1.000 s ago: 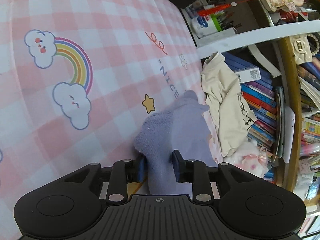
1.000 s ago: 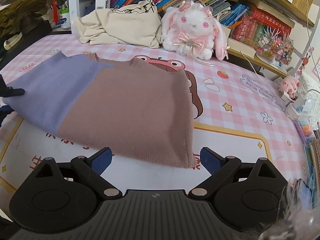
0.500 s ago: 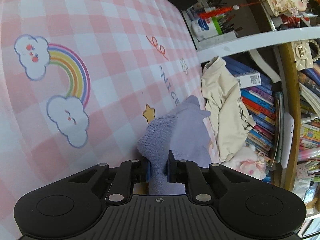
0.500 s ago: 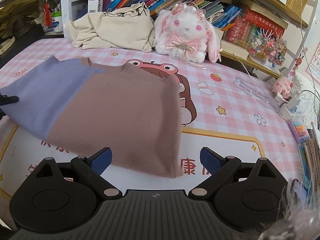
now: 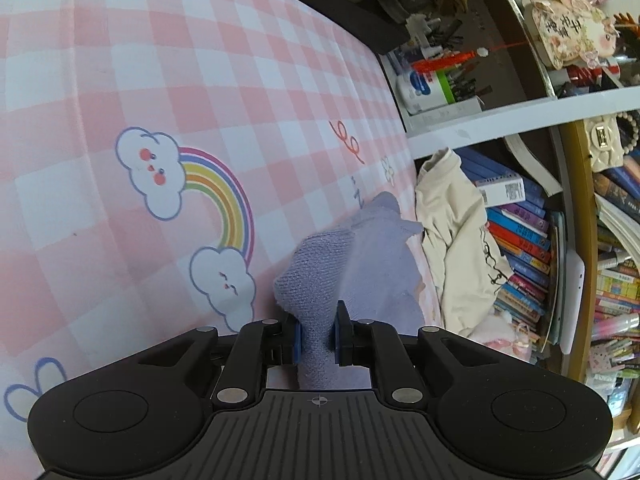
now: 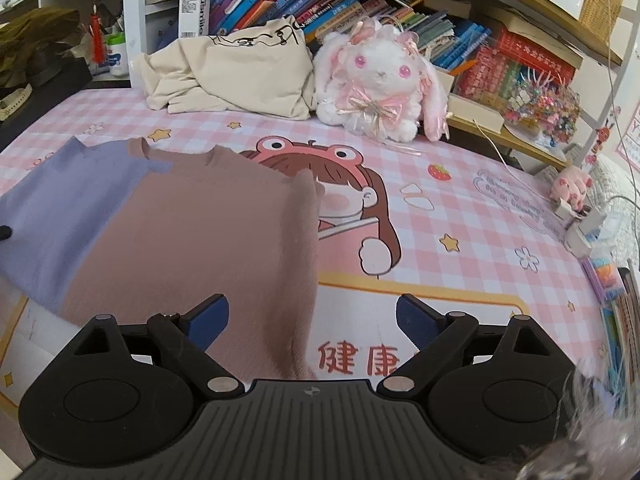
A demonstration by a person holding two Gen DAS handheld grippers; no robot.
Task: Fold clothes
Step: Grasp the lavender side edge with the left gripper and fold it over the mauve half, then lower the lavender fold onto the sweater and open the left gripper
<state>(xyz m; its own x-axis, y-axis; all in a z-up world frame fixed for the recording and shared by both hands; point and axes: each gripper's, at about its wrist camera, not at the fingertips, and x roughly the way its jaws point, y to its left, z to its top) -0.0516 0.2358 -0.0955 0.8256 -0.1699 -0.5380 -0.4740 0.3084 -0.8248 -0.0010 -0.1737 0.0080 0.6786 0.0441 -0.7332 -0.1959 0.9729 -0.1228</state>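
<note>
A two-tone sweater lies on the pink checked mat [image 6: 460,208], its brown body [image 6: 192,232] in the middle and its purple part [image 6: 60,208] at the left. My left gripper [image 5: 316,320] is shut on a bunched purple fold [image 5: 352,264] of the sweater, lifted slightly off the mat. A black tip of that gripper [image 6: 4,232] shows at the left edge of the right wrist view. My right gripper [image 6: 312,308] hovers over the sweater's near right edge. Its jaws are closing but still wide, with the brown hem between them and the pads off the cloth.
A crumpled cream garment [image 6: 228,72] and a white plush rabbit [image 6: 380,80] sit at the back against shelves of books [image 6: 320,4]. A small pink pig toy [image 6: 572,184] and clutter line the right edge. Bottles [image 5: 424,88] stand beyond the mat.
The left jaws closed onto the purple fold and drew it along the mat. In the right wrist view the sweater's right edge slid left and now lies between the right jaws.
</note>
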